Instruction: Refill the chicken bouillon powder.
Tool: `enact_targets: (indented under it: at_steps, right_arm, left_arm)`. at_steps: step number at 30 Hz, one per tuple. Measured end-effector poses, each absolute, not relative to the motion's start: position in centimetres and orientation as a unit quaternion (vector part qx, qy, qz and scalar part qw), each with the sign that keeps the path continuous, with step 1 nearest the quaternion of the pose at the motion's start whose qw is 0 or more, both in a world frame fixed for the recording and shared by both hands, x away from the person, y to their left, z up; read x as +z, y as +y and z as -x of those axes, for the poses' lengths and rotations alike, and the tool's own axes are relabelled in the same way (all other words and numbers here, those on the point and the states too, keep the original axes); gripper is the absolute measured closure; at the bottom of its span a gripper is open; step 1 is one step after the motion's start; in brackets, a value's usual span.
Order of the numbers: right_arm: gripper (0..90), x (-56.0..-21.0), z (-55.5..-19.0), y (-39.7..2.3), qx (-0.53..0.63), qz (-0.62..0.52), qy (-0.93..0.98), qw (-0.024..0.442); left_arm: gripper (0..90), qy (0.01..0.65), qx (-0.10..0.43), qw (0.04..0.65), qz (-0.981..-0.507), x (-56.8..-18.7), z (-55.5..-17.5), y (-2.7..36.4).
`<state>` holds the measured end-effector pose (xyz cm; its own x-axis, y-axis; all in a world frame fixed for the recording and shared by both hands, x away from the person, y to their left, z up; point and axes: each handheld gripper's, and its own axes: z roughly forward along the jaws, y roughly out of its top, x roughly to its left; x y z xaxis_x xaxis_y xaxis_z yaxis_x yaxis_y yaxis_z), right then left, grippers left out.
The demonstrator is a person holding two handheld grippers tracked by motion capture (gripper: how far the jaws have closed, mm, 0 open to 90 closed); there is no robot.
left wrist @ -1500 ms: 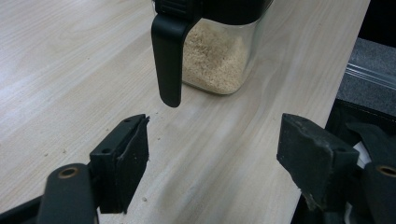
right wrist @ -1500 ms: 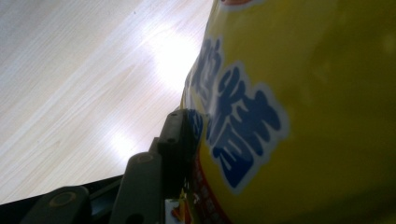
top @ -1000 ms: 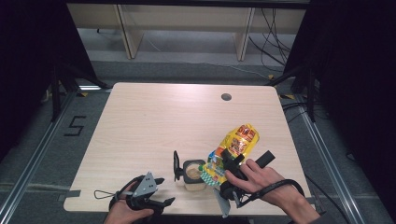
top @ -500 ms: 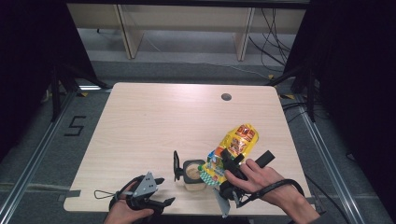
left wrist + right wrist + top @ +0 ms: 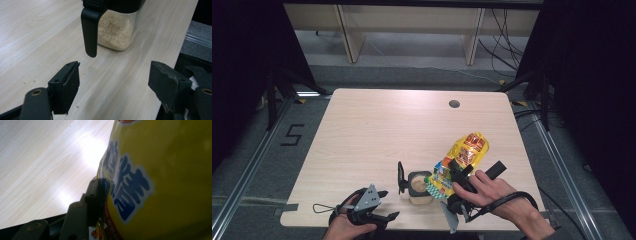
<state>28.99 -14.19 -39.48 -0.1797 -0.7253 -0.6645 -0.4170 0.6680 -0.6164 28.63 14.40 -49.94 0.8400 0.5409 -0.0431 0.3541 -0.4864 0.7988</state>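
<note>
A yellow snack bag (image 5: 462,157) with blue lettering (image 5: 160,177) hangs tilted over a clear jar (image 5: 419,186) that holds beige grains (image 5: 115,32). My right gripper (image 5: 458,176) is shut on the bag; one pad (image 5: 96,192) presses its side, the other is hidden behind it. The bag's lower end sits at the jar's open mouth. The jar's black lid (image 5: 401,177) stands flipped up at its left, hanging down in the left gripper view (image 5: 90,30). My left gripper (image 5: 113,82) is open and holds nothing, low over the table just short of the jar, near the front edge (image 5: 379,206).
The light wooden table (image 5: 377,130) stretches bare behind the jar, with a round cable hole (image 5: 454,104) at the back right. The table's front edge (image 5: 185,27) runs close beside the jar. Shelving legs stand on the floor beyond the table.
</note>
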Motion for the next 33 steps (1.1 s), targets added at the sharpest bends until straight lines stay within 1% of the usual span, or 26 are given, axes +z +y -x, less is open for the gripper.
enact_targets:
  at_steps: [16, 20, 33]
  right_arm:
    - [61.4, -39.41, -28.99, -14.06, -0.16, 0.382, 0.753, 0.511]
    - [61.6, -39.43, -29.02, -14.06, -0.162, 0.383, 0.754, 0.509]
    - [62.3, -39.41, -29.03, -13.94, -0.165, 0.384, 0.755, 0.506]
  left_arm:
    - [24.6, 0.263, 0.111, 0.437, -0.853, -49.92, -28.61, 14.4]
    - [24.6, 0.265, 0.119, 0.439, -0.85, -49.99, -28.59, 14.36]
    - [24.6, 0.268, 0.116, 0.445, -0.847, -50.02, -28.52, 14.27]
